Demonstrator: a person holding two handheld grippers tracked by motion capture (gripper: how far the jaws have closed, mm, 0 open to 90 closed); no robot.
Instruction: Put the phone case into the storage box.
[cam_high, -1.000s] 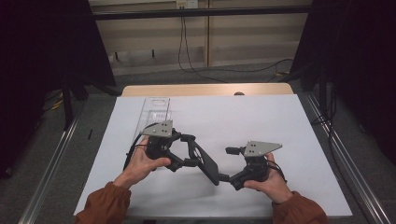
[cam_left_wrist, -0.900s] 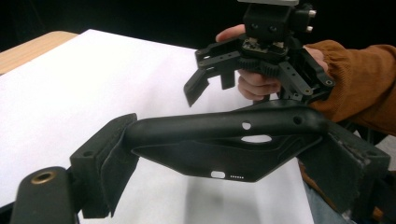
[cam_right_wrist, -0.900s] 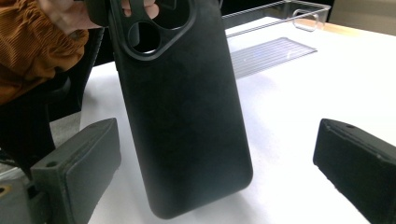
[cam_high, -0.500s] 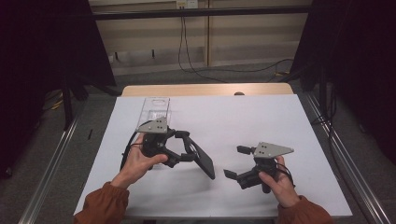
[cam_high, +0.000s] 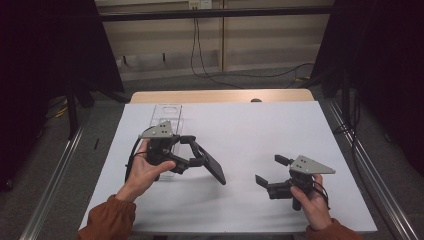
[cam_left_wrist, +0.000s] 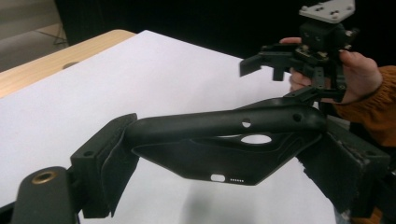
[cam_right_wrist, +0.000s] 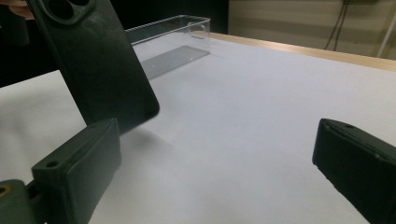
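The left gripper (cam_high: 197, 156) is clamped across a black, soft-looking phone case with camera cut-outs (cam_high: 212, 167), holding it tilted just above the white table (cam_high: 260, 130), so the pick-up looks done. The right gripper (cam_high: 270, 171) hangs well apart to the side, jaws spread and empty. The long clear plastic tray (cam_high: 167, 114) behind the left hand holds nothing I can see; if the case is meant for it, that placing is still left.

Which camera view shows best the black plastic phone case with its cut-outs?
The left gripper view: the black plastic phone case sits close, with its holes and ports visible. The right gripper view shows its flat back and camera cut-out; the high view shows it small and dark.
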